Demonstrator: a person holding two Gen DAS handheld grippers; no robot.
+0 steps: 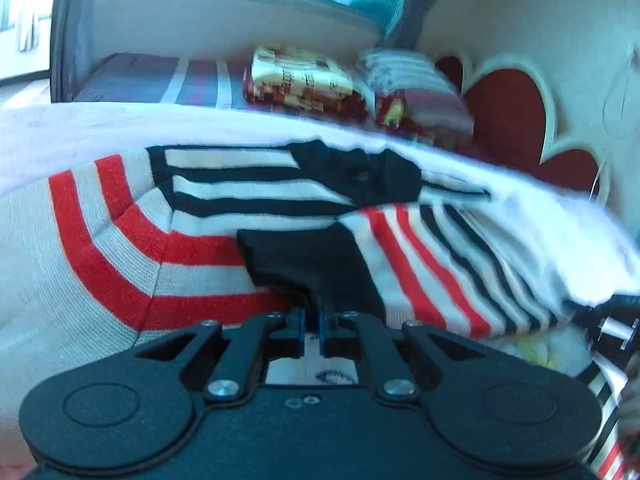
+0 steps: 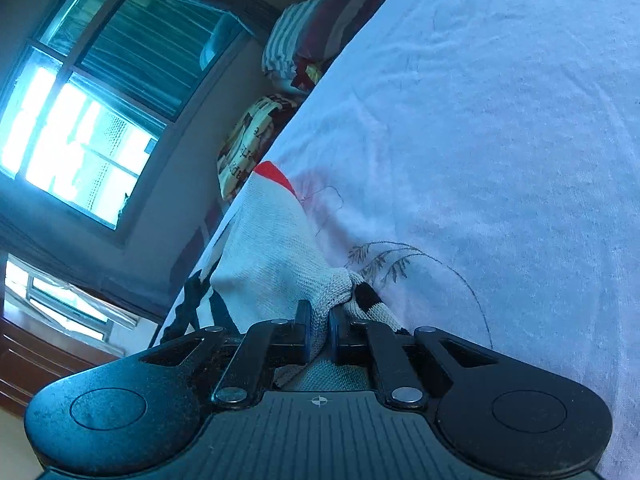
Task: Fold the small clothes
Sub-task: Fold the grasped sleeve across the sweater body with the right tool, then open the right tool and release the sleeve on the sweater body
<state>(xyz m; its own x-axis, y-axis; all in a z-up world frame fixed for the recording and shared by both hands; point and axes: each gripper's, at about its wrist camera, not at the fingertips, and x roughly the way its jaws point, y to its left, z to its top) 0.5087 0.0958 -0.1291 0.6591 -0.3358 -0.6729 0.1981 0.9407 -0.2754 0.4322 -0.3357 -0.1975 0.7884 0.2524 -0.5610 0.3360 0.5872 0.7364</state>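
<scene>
A small knitted sweater (image 1: pixel 120 248), cream with red and black stripes and black trim, lies across the white bed sheet (image 1: pixel 60 132). My left gripper (image 1: pixel 314 316) is shut on a black edge of the sweater (image 1: pixel 304 256) at the near side. My right gripper (image 2: pixel 320 328) is shut on a bunched cream part of the same sweater (image 2: pixel 272 264), low over the sheet (image 2: pixel 480 120). The right view is tilted. The fabric hides the fingertips of both grippers.
Folded patterned blankets and pillows (image 1: pixel 304 80) are stacked at the far side of the bed, in front of a red and white headboard (image 1: pixel 512 100). A window (image 2: pixel 80 100) is behind. The right gripper's body shows at the left view's right edge (image 1: pixel 616 328).
</scene>
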